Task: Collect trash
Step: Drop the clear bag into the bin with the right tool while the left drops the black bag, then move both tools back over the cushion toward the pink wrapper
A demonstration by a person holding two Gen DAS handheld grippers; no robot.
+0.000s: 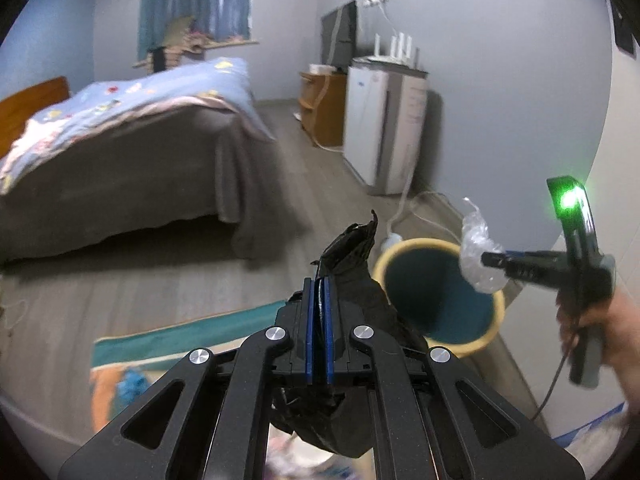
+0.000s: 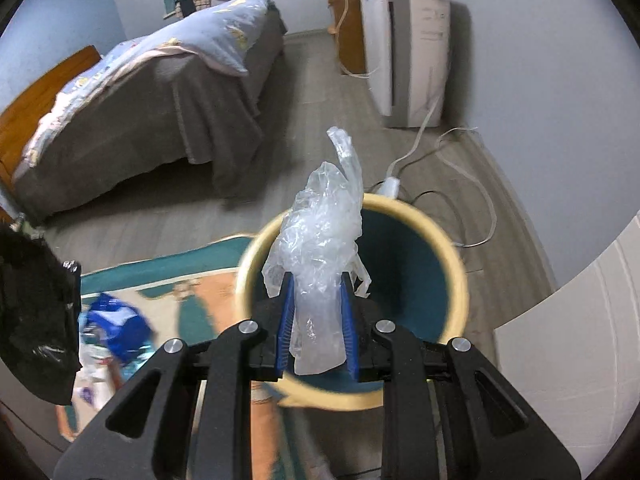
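**Both grippers loaded, over the bin**

We see a bedroom: grey wood-look floor [image 1: 168, 280], pale walls. The bed [image 1: 132, 160] takes up the left of both views, grey cover hanging down its side, blue patterned quilt [image 2: 200, 44] on top, wooden headboard at far left. Against the right wall stands a tall white appliance [image 1: 384, 120], with a wooden cabinet [image 1: 320, 108] behind it and a dark screen above that. White cables [image 2: 472, 184] trail over the floor from the appliance towards the bin.

Below us lies a teal and orange rug [image 2: 192, 296]. On it, at lower left of the right wrist view, sits a blurred heap of litter with a blue wrapper [image 2: 118, 326]; we cannot tell what else is in it.

The waste bin [image 2: 452, 264] stands at the rug's edge, near the wall: round, cream rim, dark teal inside. From the frames we cannot tell what it holds.

The left hand-held gripper [image 1: 319, 320] has its blue pads pressed together on a crumpled black plastic bag [image 1: 352, 256], which sticks up past the fingertips and hangs below them. It sits just left of the bin rim.

The right hand-held gripper [image 2: 318, 312] pinches a crumpled clear plastic bag [image 2: 324, 240] between its pads, over the bin mouth. In the left wrist view a hand [image 1: 600, 328] grips its handle, and a green light glows on top.
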